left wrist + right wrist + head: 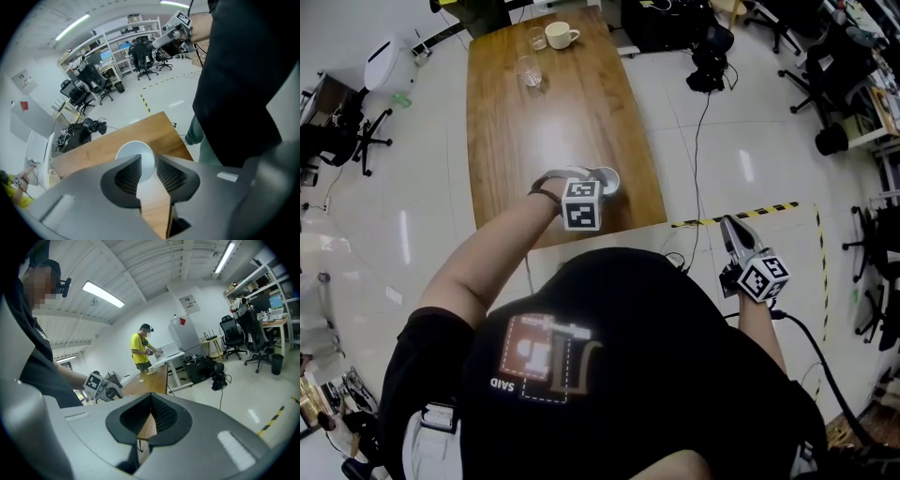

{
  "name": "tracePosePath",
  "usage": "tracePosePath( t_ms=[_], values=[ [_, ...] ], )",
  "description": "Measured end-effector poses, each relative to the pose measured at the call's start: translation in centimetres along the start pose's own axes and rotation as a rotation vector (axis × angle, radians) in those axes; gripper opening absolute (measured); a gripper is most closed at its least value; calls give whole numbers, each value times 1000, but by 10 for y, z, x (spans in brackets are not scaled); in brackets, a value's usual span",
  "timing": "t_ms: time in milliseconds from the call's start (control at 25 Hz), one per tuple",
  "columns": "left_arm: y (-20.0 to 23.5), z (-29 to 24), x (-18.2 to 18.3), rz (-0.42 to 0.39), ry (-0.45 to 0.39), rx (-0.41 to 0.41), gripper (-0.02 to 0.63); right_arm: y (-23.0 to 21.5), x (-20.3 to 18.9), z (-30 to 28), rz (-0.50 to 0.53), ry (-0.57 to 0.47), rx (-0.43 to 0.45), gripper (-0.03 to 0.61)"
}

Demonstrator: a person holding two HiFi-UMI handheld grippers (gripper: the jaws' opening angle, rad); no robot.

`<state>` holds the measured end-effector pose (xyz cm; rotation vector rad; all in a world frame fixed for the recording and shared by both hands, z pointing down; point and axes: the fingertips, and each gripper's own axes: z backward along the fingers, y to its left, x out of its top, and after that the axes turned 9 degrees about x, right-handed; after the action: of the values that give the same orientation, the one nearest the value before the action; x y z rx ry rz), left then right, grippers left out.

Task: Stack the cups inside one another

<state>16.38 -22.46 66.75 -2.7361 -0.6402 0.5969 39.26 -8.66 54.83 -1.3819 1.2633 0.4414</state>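
A nearer glass (529, 70) is set on the far left part of the wooden table (581, 112). A far glass (538, 38) is placed beyond it at the table's far end, just beside a white mug (561, 36) on its right. These 3 are well apart from the near end of the table.

At that near end, toward the right corner, a white cup (609, 176) is stood upright with its open mouth up. The left gripper (148, 158) is held over the wood right at this cup, with its marker cube (581, 203) turned up toward the head camera. Its 2 jaws are parted by a narrow gap. In the left gripper view the cup's round rim is seen through that gap just past the tips, with bare wood below it. Whether the pads touch the cup cannot be told.

The right gripper (151, 397) is held well to the right of the table, off it and over the pale floor (722, 122). Its jaws are closed tip to tip, with nothing caught between them. A strip of yellow-and-black tape (750, 213) is laid on the floor just beyond it.
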Motion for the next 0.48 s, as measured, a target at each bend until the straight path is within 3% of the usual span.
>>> tracePosePath(
  t_ms=[200,280,360,480],
  values=[
    [20,28,10,113,-94,80,98,0,7,-10,12,6,20,14],
    [37,55,11,258,-181,155,98,4,15,-21,32,5,45,15],
    [51,89,3,452,-287,230,98,11,26,-36,62,7,79,14],
    [60,139,-35,727,-403,355,98,27,43,-64,115,21,142,14]
  ],
)
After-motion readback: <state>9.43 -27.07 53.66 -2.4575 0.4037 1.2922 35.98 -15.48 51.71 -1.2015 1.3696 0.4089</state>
